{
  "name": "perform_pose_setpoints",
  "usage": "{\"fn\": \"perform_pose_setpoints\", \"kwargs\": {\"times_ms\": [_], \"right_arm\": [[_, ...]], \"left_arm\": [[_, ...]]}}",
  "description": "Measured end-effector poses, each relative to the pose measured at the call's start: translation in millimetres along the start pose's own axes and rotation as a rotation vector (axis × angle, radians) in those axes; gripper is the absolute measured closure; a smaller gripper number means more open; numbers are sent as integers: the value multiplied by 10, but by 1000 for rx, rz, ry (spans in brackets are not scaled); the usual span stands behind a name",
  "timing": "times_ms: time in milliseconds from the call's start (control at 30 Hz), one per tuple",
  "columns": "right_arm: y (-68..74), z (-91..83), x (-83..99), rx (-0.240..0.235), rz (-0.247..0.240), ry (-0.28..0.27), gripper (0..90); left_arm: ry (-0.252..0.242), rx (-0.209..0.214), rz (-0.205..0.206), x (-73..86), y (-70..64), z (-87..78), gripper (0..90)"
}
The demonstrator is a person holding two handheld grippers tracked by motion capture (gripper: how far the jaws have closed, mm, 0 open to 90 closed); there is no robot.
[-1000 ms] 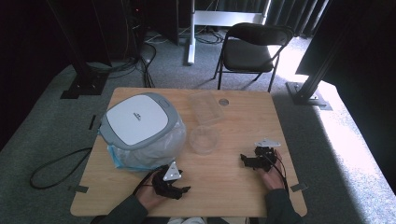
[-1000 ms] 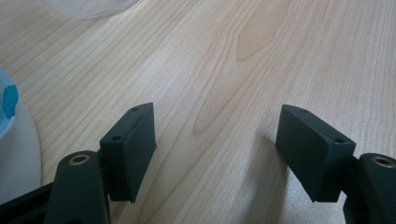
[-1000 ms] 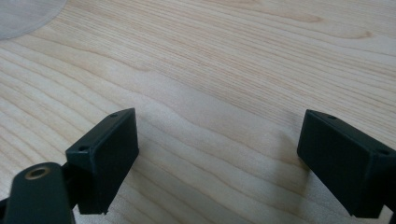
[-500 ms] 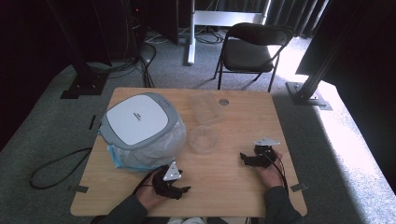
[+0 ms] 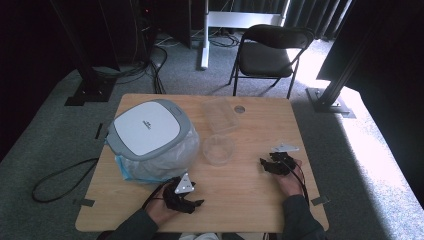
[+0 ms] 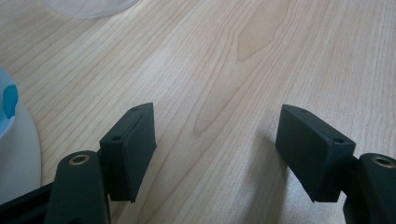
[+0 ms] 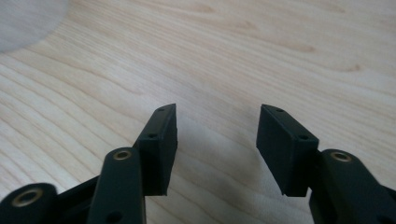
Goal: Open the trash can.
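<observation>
Clear cup [image 5: 218, 148] upright, both hand-held grippers empty

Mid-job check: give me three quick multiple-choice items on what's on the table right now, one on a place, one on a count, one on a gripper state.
1. Where is the round clear bowl?
A. right of the grey-lidded bin
B. on the chair
C. on the floor

2. How many clear containers are on the table?
A. none
B. two
C. five

3. The left gripper is:
A. shut on a lid
B. holding the bowl
C. open

Answers: 1 A, it sits beside the grey-lidded bin. 2 B, the bowl and a clear tub. 3 C, its jaws stand apart over bare wood.
</observation>
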State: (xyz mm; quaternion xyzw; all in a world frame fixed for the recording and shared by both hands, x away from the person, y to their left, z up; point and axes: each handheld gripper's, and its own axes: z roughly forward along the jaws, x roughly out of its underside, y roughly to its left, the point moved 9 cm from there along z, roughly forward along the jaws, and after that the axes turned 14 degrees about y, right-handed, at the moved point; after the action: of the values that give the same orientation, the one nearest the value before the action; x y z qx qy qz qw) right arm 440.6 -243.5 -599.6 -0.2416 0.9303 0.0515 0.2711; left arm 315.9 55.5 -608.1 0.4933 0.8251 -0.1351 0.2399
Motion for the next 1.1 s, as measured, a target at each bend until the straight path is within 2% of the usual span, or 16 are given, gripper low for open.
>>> {"fn": "perform_pose_setpoints", "kwargs": {"times_ms": [267, 500, 867, 967, 1100], "right_arm": [[2, -113, -171, -10, -9, -28, 521], [63, -172, -400, -33, -18, -61, 538], [86, -222, -723, -35, -25, -97, 540], [90, -247, -778, -22, -32, -105, 539], [122, -315, -936, -29, -27, -139, 546]], "left_arm": [[1, 0, 0, 0, 0, 0, 289], [-1, 1, -2, -2, -1, 1, 289], [0, 1, -1, -1, 0, 1, 289], [-1, 1, -2, -2, 0, 2, 289], [0, 1, -1, -1, 0, 1, 290]]}}
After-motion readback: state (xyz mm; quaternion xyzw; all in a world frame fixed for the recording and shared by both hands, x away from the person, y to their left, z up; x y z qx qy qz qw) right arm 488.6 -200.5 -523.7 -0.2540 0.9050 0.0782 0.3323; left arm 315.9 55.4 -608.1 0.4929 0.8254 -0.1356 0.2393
